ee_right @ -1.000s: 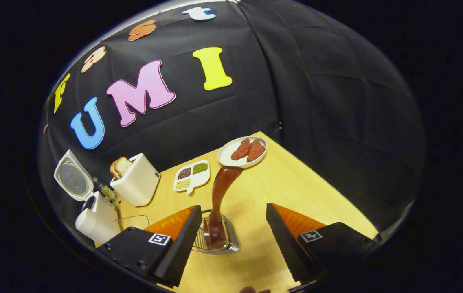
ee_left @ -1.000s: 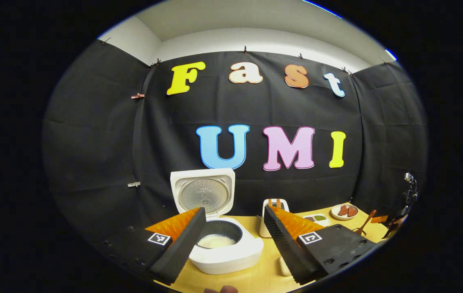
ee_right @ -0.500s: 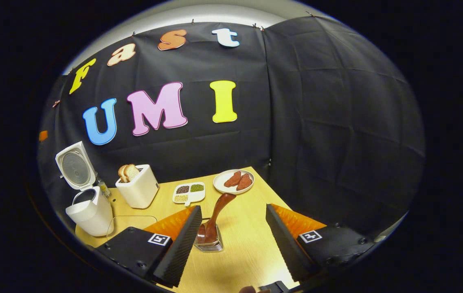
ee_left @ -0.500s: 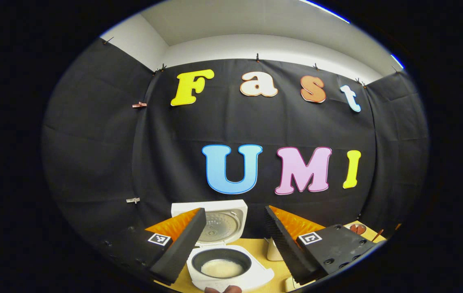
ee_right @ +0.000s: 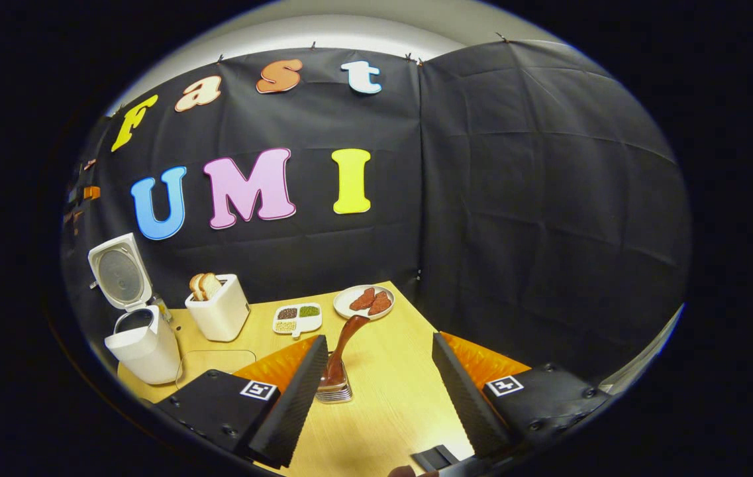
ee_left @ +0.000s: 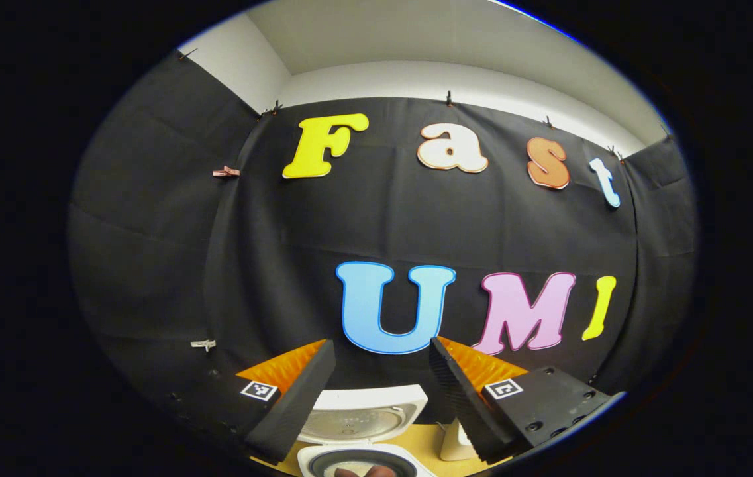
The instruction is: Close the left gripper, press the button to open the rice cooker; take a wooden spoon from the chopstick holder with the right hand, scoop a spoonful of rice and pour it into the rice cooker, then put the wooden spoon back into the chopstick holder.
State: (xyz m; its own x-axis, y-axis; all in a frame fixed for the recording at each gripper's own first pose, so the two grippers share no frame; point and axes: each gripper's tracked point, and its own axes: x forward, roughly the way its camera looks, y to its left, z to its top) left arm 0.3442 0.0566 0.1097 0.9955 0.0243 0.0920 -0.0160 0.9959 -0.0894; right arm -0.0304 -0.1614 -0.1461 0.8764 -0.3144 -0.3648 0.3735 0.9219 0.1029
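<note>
Now the right tool (ee_right: 376,391) hangs with its jaws spread wide and nothing between them, and the wooden spoon (ee_right: 343,348) stands in the chopstick holder (ee_right: 334,392) on the bench (ee_right: 389,397), leaning with its handle towards the plate of meat slices (ee_right: 367,301). Over on the far left of the right gripper view the rice cooker (ee_right: 134,344) sits with its lid (ee_right: 118,278) up. In the left gripper view, the left tool (ee_left: 379,397) is spread open and empty too, aimed high at the booth wall, with the cooker's open pot (ee_left: 363,464) just peeking below its fingers.

So, by the look of it, the job is all but wrapped: spoon home, cooker open. What could still spoil it? That spoon leans well off upright in a small, light-looking holder, and it stands just beside the right tool's left finger (ee_right: 290,411). A careless sideways swing there could clip the handle and tip spoon and holder over onto the bench. The toaster (ee_right: 220,311) with bread and the divided dish (ee_right: 297,318) of grains sit well apart, so they look safe. On the left side, a blind drop of the tool could knock the raised lid shut.
</note>
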